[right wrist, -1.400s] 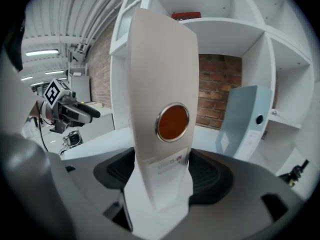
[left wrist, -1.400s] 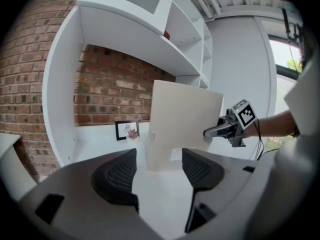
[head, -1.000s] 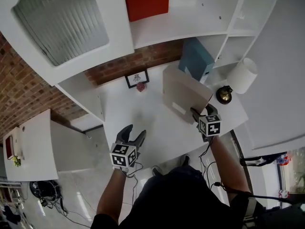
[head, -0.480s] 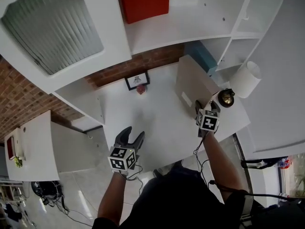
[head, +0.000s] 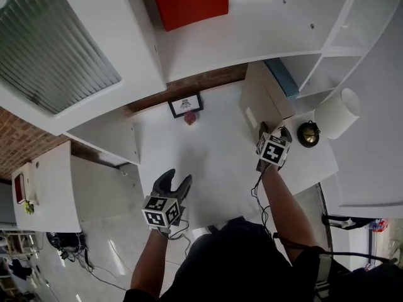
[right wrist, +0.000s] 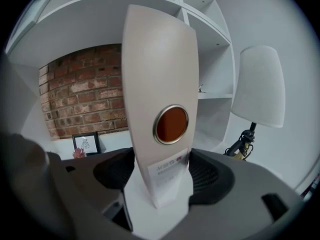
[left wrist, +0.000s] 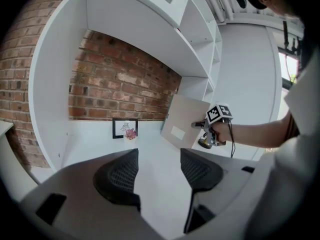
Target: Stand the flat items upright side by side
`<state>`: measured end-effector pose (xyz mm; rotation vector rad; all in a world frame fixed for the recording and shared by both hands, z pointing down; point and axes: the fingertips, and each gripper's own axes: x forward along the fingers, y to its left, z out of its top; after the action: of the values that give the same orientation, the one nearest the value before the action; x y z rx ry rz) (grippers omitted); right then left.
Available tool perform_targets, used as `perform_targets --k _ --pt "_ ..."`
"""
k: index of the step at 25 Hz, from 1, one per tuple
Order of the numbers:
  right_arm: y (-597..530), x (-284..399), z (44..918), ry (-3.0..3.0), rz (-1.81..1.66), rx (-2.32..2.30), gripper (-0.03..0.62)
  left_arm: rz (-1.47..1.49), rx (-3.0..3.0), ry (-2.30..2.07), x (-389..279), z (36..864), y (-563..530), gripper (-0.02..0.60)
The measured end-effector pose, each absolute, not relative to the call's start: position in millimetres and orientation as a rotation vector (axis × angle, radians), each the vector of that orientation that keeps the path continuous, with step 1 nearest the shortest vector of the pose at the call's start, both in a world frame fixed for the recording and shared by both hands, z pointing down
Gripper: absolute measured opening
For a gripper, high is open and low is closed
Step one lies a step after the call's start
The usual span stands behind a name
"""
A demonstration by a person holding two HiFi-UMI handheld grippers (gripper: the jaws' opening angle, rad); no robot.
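Beige binder upright beside blue binder, lamp nearby.

Dark top; left gripper, right gripper: grey, black ribbed jaws, checkered marker cubes, cables.

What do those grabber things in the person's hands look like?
The left hand-held gripper and right hand-held gripper each have two dark, curved, mesh-textured jaws and a white cube with black square markers. Thin black cables trail from them. The person wears a dark top.
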<state>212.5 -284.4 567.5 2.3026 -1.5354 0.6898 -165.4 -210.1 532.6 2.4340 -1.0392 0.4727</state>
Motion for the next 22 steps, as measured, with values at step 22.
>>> perform_targets --k 22 --pt "-286.4 204.4 559.4 -1.675 0.656 2.168 0.348 0.399 2.412 -1.035 -145.3 531.6 -207.3 0.249"
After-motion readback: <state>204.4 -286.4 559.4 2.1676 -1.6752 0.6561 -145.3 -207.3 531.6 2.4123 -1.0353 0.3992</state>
